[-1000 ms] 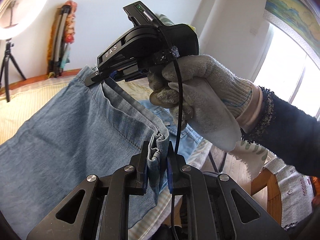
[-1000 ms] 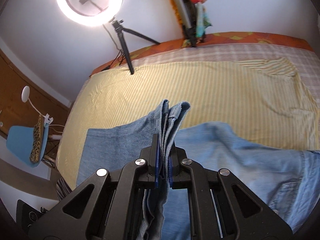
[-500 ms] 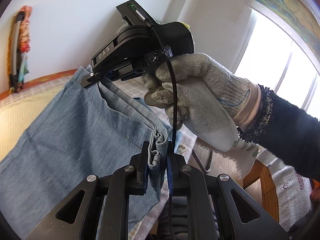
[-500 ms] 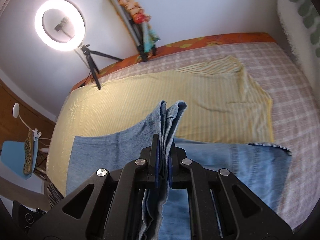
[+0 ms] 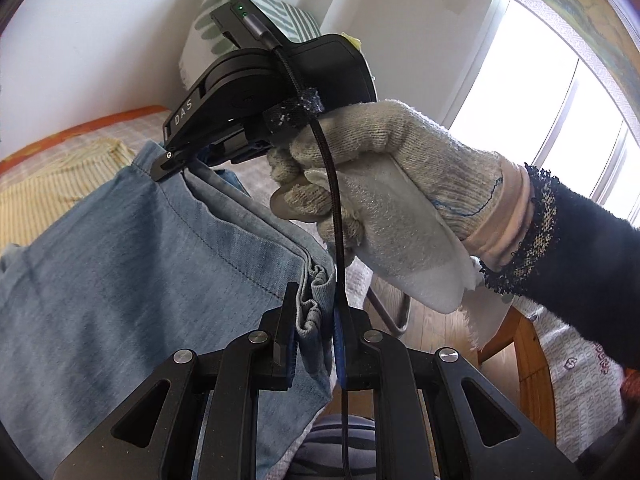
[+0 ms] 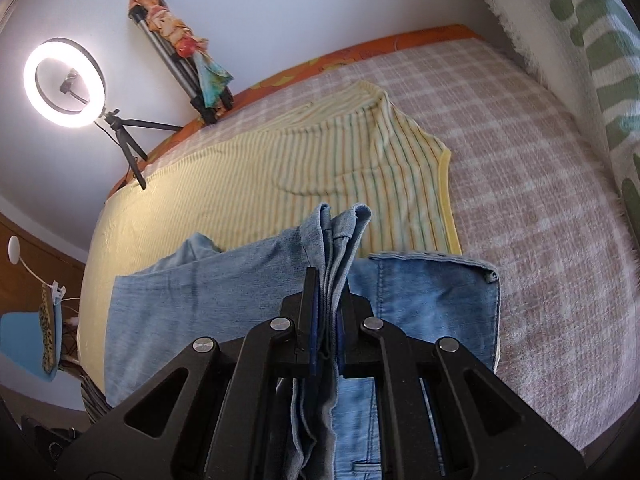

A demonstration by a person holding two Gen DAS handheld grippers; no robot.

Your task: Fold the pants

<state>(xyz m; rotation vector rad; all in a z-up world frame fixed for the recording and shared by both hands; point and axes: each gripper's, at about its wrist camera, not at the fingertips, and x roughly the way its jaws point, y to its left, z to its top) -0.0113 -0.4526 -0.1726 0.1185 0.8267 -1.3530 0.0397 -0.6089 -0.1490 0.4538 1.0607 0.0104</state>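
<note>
Light blue denim pants (image 5: 120,288) hang stretched between both grippers above the bed. My left gripper (image 5: 314,308) is shut on a bunched corner of the pants. A gloved hand (image 5: 384,184) holds the right gripper (image 5: 168,164) further off, pinching the far end of the same edge. In the right wrist view my right gripper (image 6: 330,280) is shut on several folded layers of the pants (image 6: 192,292), which stick up past the fingertips. A lower layer of the pants (image 6: 436,300) lies flat on the bed beneath, its waistband towards the right.
A yellow striped cloth (image 6: 320,168) covers the left part of the checked bed (image 6: 540,208). A ring light on a tripod (image 6: 66,82) and a folded tripod (image 6: 180,60) stand at the far edge. A green-patterned pillow (image 6: 580,40) leans at right. Wooden floor (image 5: 424,328) lies beyond the bed's side.
Both grippers have swept sideways across the bed with the pants held in them. The waistband end and the checked bedding have come into the right wrist view; the pillow now shows behind the right gripper.
</note>
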